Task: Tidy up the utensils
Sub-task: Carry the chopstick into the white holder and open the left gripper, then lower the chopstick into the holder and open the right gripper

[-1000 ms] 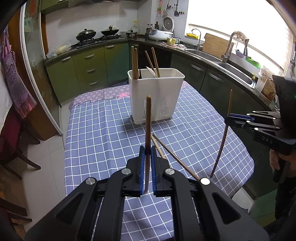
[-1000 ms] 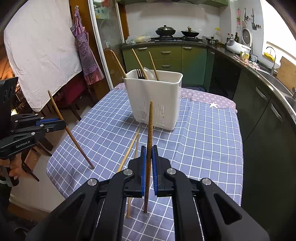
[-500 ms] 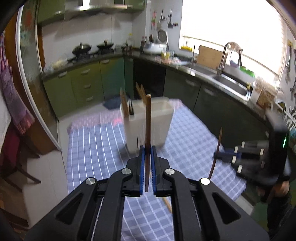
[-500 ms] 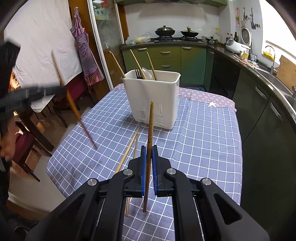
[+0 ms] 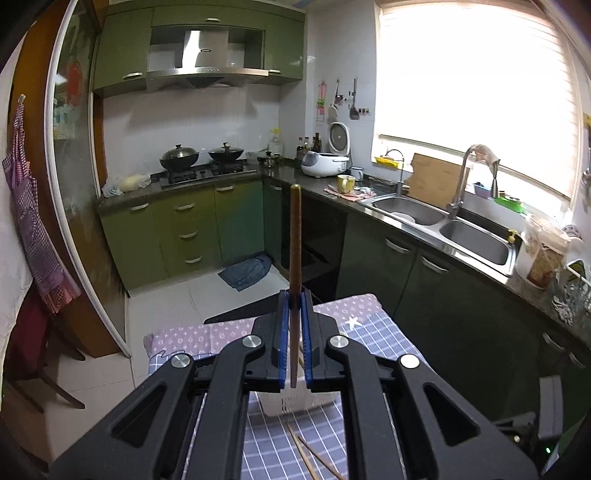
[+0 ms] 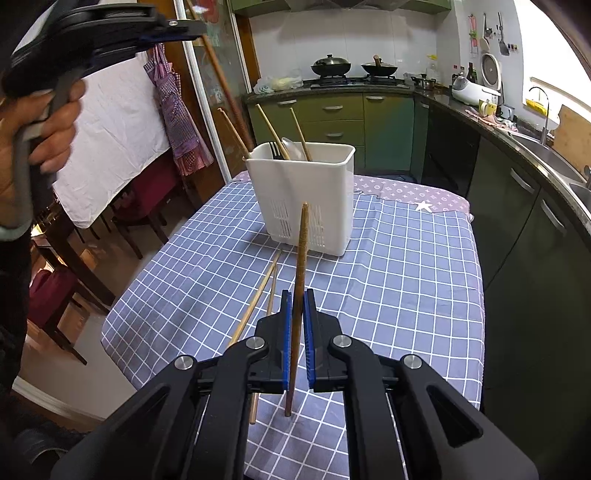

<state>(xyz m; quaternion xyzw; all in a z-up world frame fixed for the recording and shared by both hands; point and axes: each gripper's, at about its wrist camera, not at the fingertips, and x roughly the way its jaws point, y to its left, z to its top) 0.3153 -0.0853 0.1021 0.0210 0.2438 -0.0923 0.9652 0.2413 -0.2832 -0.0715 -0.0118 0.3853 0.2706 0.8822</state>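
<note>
We have each hand-held gripper clamped tight on a dark wooden chopstick. The left hand-held gripper (image 5: 293, 334) pinches its chopstick (image 5: 295, 236) upright between blue pads, high over the far end of the surface (image 5: 373, 332); below it we make out only a strip of the white utensil holder (image 5: 295, 402), its mouth hidden behind the jaws. In the right wrist view this same hand-held gripper (image 6: 177, 31) shows at the upper left, gripped by a hand (image 6: 48, 125), its chopstick (image 6: 221, 77) slanting down toward the holder's left rim.

The right hand-held gripper (image 6: 297, 328) grips the second chopstick (image 6: 299, 280) near its lower half, the tip hanging just above the checked cloth (image 6: 406, 266), well short of the white utensil holder (image 6: 314, 199).

The holder stands on the far half of the surface, already carrying three pale chopsticks (image 6: 269, 129), a black fork (image 6: 275, 149) and a spoon (image 6: 291, 146), all leaning toward its left and middle; its right side looks freer. Two loose light chopsticks (image 6: 258, 295) lie on the cloth between the right hand-held gripper and the holder, just left of the held stick.

The cloth's right part is bare to its edge, with dark cabinets (image 6: 517, 221) close beyond. To the left the surface drops off toward chairs (image 6: 140, 206) and a hanging white sheet (image 6: 110, 140). Behind the holder a purple patterned strip (image 6: 399, 192) ends the surface before open floor and green drawers (image 6: 332, 118).
</note>
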